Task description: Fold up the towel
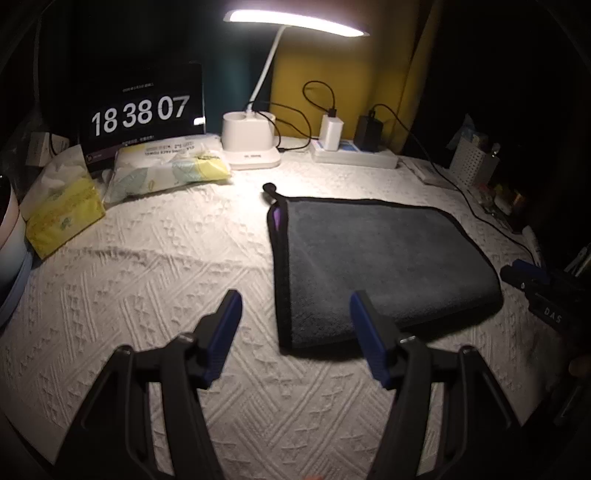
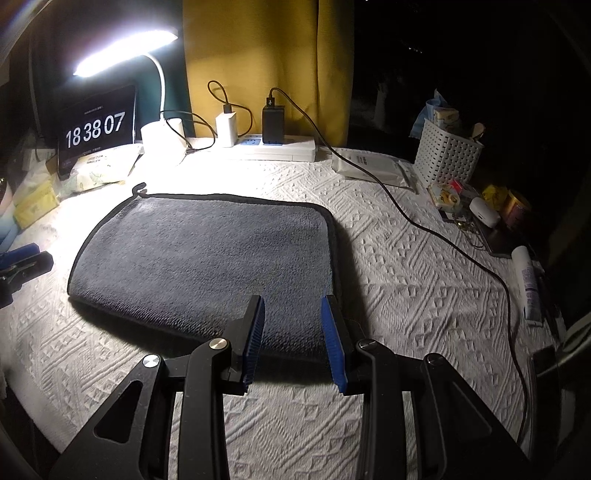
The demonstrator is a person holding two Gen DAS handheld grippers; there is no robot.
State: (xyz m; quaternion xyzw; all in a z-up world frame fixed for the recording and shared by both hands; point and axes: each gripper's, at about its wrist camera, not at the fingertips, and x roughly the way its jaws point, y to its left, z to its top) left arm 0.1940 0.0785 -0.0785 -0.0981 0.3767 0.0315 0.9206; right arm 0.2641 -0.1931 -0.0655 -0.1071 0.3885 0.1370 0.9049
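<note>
While the folded grey towel (image 2: 199,258) lies flat on the white cloth (image 1: 147,266), left gripper (image 1: 295,306) and right gripper (image 2: 293,302) hover above it, jaws apart, empty.

White desk lamp (image 1: 295,16) lit over white textured tablecloth (image 1: 166,266); yellow curtain (image 2: 266,55) behind; surroundings dark.

Left gripper (image 1: 295,325) gapes above folded grey towel (image 1: 384,262).

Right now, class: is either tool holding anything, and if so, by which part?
Nothing is held. The left tool and the right tool both stand open over the near edge of the folded grey towel, gripping none of it.
</note>
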